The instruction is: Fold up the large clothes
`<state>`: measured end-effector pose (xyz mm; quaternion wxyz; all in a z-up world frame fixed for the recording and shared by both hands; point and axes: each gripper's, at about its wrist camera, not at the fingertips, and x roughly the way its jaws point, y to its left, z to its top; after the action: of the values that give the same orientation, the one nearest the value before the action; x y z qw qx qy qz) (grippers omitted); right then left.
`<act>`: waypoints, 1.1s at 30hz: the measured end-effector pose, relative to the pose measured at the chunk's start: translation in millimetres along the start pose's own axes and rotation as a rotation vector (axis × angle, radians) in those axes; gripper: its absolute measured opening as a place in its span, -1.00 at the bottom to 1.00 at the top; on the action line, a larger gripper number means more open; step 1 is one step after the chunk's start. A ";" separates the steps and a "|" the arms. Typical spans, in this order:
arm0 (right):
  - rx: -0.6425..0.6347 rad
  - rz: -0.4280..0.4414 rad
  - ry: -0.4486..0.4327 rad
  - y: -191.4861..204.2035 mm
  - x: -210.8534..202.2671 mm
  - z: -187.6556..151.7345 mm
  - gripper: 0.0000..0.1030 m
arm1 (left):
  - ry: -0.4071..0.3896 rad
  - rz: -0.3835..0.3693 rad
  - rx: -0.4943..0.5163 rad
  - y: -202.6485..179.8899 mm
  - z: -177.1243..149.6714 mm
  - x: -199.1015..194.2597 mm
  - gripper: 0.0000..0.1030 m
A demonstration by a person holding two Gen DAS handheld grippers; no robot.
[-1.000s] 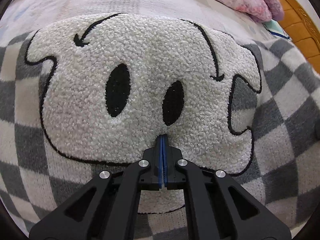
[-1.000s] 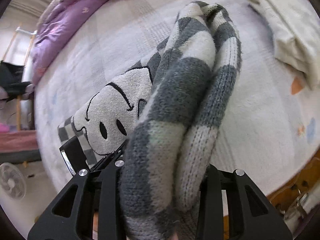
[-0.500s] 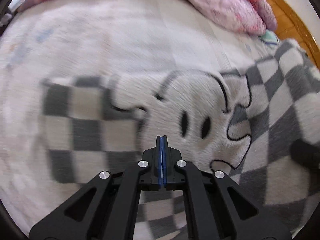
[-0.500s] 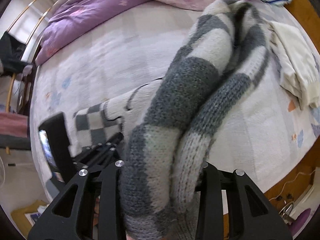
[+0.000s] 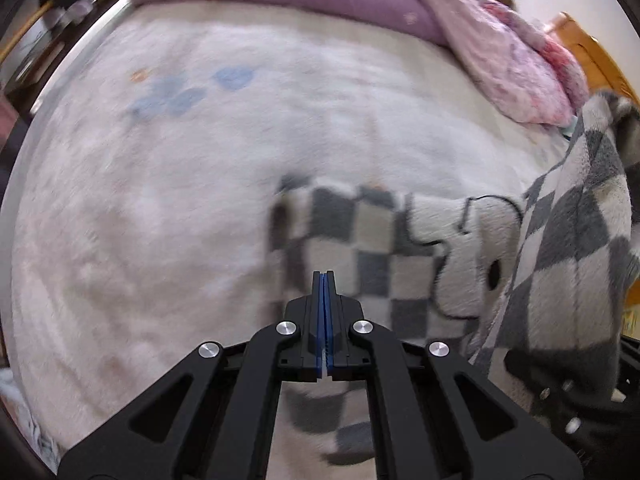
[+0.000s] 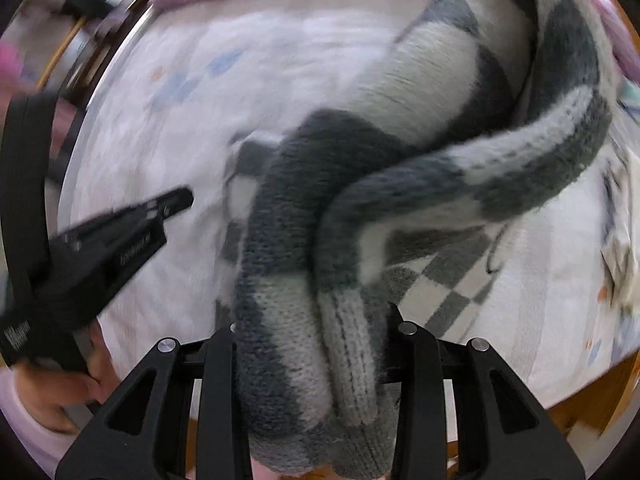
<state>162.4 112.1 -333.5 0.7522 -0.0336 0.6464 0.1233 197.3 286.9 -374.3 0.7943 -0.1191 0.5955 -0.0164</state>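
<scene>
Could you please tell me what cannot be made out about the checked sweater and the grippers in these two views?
- Right wrist view: the right gripper pads are buried under the bunched checked sweater.
- Left wrist view: the sweater's white face patch is half covered by the lifted fold and smeared.
- Right wrist view: the left gripper is too blurred to read.

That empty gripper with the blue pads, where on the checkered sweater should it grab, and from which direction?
Probably the flat left edge of the checkered sweater, where it lies on the white bed cover. The left gripper is shut and empty; it should open and come from above, over the bare cover. The right gripper already clamps the bunched, lifted end.
</scene>
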 end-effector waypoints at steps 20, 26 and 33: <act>-0.318 0.204 0.243 92.8 128.2 -35.0 0.19 | 0.133 0.183 -0.261 103.2 -72.2 -6.7 -0.93; -0.121 0.483 0.330 76.6 108.9 -20.5 0.87 | 0.110 0.204 -0.286 103.7 -73.6 -29.1 -0.74; 0.294 1.209 0.230 -13.9 19.4 -7.1 0.87 | 0.026 0.200 -0.262 94.4 -63.2 -74.3 -0.52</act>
<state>161.3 99.9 -355.2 0.4721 0.4285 0.6379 0.4320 104.9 380.3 -340.6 0.7620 -0.1616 0.6115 0.1389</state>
